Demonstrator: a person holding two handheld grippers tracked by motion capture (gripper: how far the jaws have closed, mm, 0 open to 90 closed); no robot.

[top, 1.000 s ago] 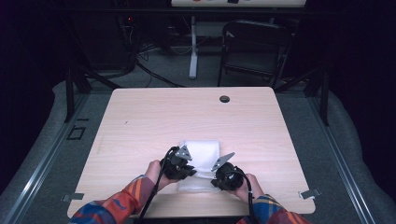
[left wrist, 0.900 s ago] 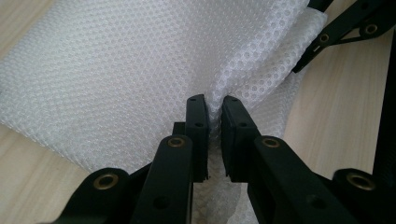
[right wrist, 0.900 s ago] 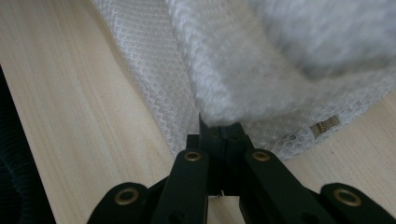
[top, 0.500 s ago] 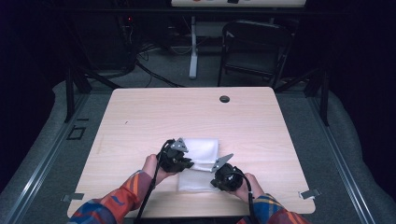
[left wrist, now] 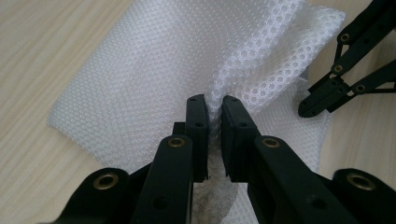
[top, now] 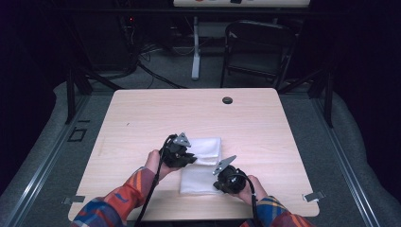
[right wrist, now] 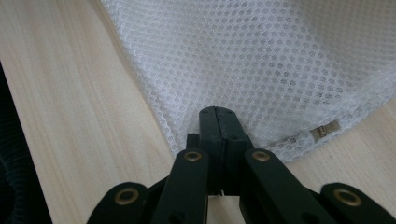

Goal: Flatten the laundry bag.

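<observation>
Pinching white honeycomb mesh bag [left wrist: 154,79]

Dark room; grey floor [top: 331,142]; black folding chair [top: 257,52] behind light wood table [top: 142,118]; cables [top: 151,71] on floor.

Your high view looks forward and down from above your side, taking in the whole worktop [top: 142,118] mid-frame, with the floor and a chair [top: 257,47] beyond at the top. Each gripper view sits very close, looking along its own black jaws rising from the bottom edge. All three share the white mesh bag [top: 205,163] [left wrist: 154,70] [right wrist: 261,60]; the left gripper view also catches the right gripper [left wrist: 310,107] at its right edge.
</observation>
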